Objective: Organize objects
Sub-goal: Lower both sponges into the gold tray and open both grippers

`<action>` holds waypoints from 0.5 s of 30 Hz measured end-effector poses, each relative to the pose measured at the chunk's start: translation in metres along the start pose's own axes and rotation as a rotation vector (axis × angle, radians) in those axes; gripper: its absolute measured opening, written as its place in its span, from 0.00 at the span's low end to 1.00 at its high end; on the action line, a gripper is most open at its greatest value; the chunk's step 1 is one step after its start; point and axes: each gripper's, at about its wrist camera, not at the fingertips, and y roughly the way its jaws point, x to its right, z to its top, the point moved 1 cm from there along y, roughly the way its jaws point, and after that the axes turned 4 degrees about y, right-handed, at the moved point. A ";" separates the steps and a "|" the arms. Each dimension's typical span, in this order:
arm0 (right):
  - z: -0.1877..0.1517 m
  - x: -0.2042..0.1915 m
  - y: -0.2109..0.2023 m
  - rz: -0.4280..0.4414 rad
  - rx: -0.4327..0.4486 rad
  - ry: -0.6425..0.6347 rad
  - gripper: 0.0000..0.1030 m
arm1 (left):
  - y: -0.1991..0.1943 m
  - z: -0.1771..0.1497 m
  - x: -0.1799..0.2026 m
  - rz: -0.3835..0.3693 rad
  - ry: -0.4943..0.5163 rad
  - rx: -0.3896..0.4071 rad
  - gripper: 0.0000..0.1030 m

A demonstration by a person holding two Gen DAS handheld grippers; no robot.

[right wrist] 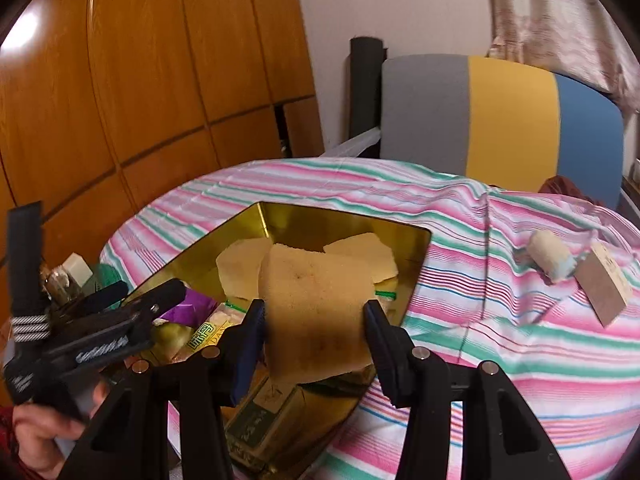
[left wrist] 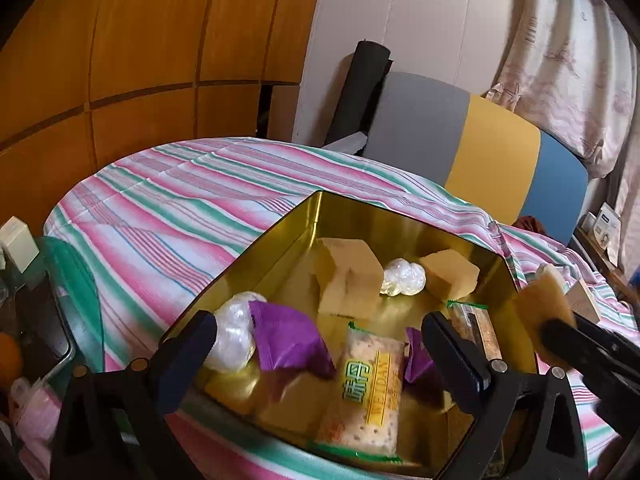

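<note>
Sponge (right wrist: pixel 316 312) upright in right tool (right wrist: pixel 316 320), long axis vertical.

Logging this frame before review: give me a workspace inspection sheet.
Surface: striped cloth, wrinkled.
Job's things: gold tin holding sponge blocks, purple packets, cracker pack, clear wads; another sponge held over it.
Clutter: white roll and small box on the cloth.
Grippers: left gripper jaws open, empty; right gripper shut on the sponge.
Cables: nothing seen.
Surroundings: wooden wardrobe, tricolour chair, curtain.
</note>
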 end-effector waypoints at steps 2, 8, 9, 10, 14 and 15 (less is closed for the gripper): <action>0.005 -0.003 0.008 0.008 -0.022 -0.016 0.48 | -0.002 -0.001 -0.004 -0.003 -0.023 -0.009 1.00; 0.015 -0.014 0.037 0.012 -0.089 -0.078 0.48 | -0.003 -0.007 -0.012 -0.024 -0.091 -0.071 1.00; 0.016 -0.017 0.042 0.008 -0.102 -0.092 0.48 | -0.003 -0.008 -0.013 -0.023 -0.100 -0.077 1.00; 0.017 -0.019 0.048 0.006 -0.121 -0.104 0.48 | -0.003 -0.009 -0.015 -0.024 -0.108 -0.079 1.00; 0.023 -0.025 0.069 0.002 -0.167 -0.112 0.49 | -0.006 -0.009 -0.016 -0.015 -0.119 -0.070 1.00; 0.024 -0.025 0.074 0.001 -0.179 -0.107 0.51 | -0.007 -0.009 -0.016 -0.014 -0.121 -0.066 1.00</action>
